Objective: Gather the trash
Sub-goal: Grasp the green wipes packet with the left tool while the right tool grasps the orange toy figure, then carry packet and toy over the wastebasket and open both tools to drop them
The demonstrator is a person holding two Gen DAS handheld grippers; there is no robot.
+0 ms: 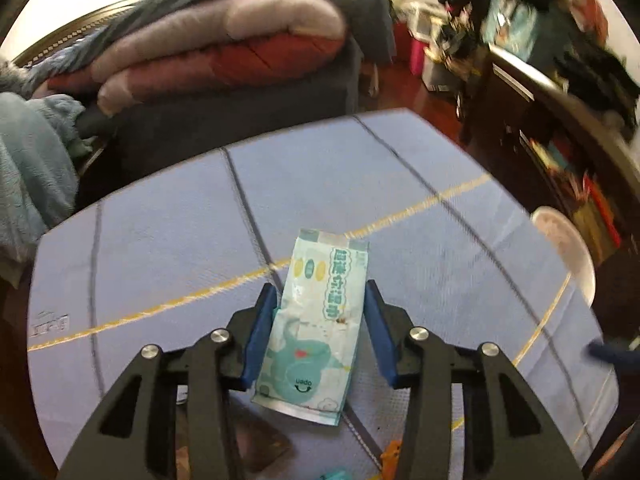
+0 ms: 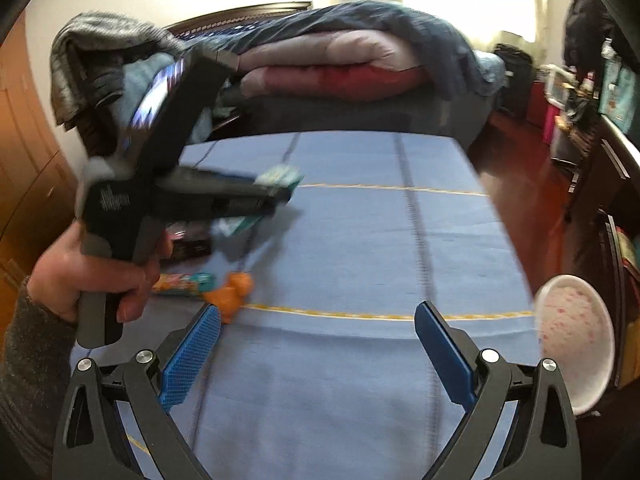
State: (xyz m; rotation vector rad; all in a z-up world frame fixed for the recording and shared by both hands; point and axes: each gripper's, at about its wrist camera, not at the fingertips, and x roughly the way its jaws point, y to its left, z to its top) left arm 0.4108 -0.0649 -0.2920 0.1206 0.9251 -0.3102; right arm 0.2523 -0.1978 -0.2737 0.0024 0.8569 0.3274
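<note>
A pale green and white snack wrapper (image 1: 316,320) lies lengthwise between the blue pads of my left gripper (image 1: 319,286), and both pads touch its long edges. From the right wrist view the left gripper (image 2: 280,190), held in a hand (image 2: 92,276), carries that wrapper (image 2: 280,176) at its tip just above the blue cloth (image 2: 360,240). My right gripper (image 2: 318,312) stands wide open over bare cloth with nothing between its fingers. More litter sits near the hand: a colourful wrapper (image 2: 184,282), a dark packet (image 2: 192,244) and an orange piece (image 2: 234,292).
A white bowl (image 2: 576,336) stands at the cloth's right edge, also seen as the white bowl (image 1: 568,252). Behind the cloth is a bed with folded blankets (image 1: 224,48). A dark shelf unit (image 1: 568,152) lines the right side above red floor.
</note>
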